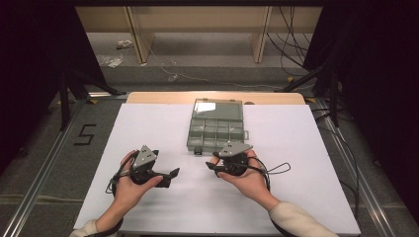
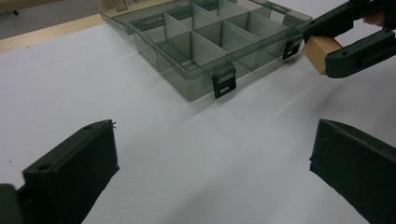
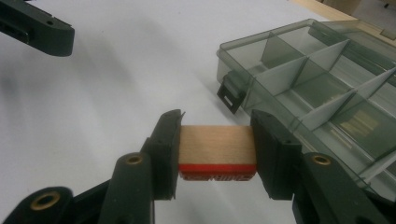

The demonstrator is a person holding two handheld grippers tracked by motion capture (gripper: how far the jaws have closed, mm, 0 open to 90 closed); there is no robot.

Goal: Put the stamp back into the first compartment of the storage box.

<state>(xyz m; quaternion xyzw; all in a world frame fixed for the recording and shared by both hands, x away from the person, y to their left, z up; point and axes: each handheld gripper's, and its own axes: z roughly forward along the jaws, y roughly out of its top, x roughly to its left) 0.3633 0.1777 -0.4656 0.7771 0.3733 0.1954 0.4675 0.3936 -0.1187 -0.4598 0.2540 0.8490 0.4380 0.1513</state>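
A small wooden block with a red lower edge sits clamped between the jaws of my right gripper, just in front of the near edge of a smoky clear compartment box. The left gripper view shows the same block at upper right, in the right gripper's jaws and close to the box's right latch. My left gripper stands open over bare white table, nothing between its jaws, a short way from the box. In the high view both grippers are held near the table's front.
The box lies open with its lid folded back toward the table's far edge; its divided compartments look empty. A white sheet covers the table. Cables trail from both grippers, one looping right. Dark stands flank the table.
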